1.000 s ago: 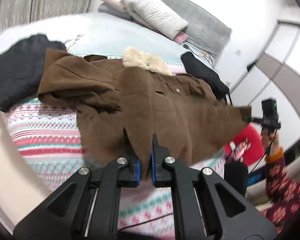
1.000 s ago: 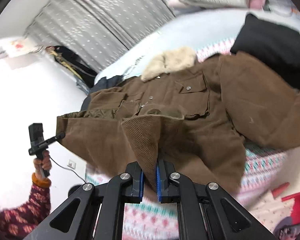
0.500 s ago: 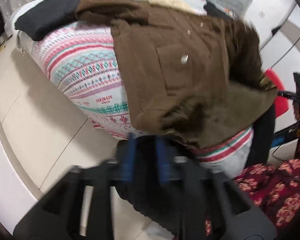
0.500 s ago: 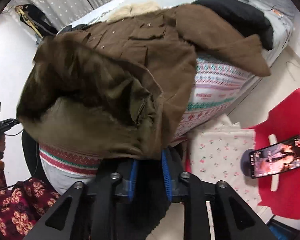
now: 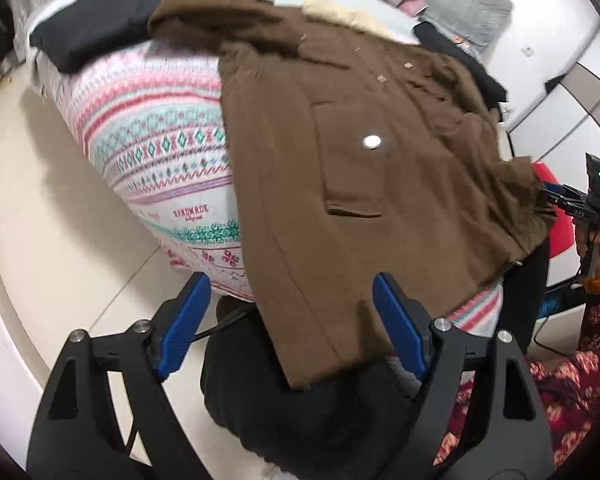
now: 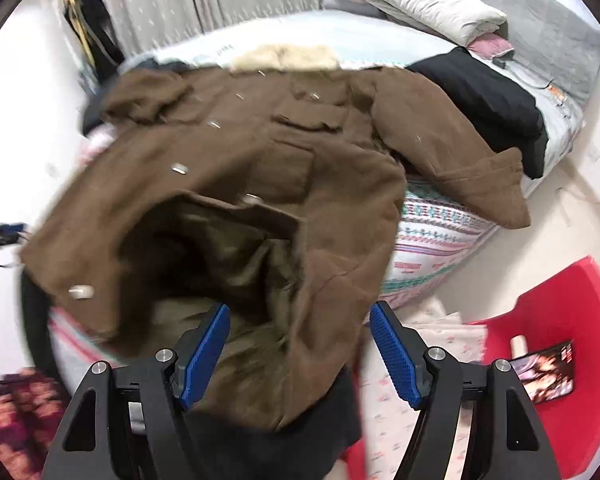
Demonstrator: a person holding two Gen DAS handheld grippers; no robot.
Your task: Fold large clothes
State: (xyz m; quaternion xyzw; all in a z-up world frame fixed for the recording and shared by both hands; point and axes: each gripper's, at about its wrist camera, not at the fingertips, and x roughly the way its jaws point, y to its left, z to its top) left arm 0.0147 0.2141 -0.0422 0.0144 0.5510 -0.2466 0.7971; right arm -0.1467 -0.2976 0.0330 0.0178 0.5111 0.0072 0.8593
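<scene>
Left wrist: left tongs [image 5: 288,320] opening, pads clear of the brown corduroy coat [image 5: 360,168]; hem corner hangs between them, off the patterned bed [image 5: 160,136]. Coat runs away toward its fur collar [image 5: 340,12].

Right wrist: right tongs [image 6: 300,348] opening, bunched hem loose between the pads.

Your brown coat [image 5: 364,184] is matt, napped cloth with a fluffy cream collar [image 6: 284,56]; your fingers [image 5: 400,320] carry ribbed blue pads.
</scene>
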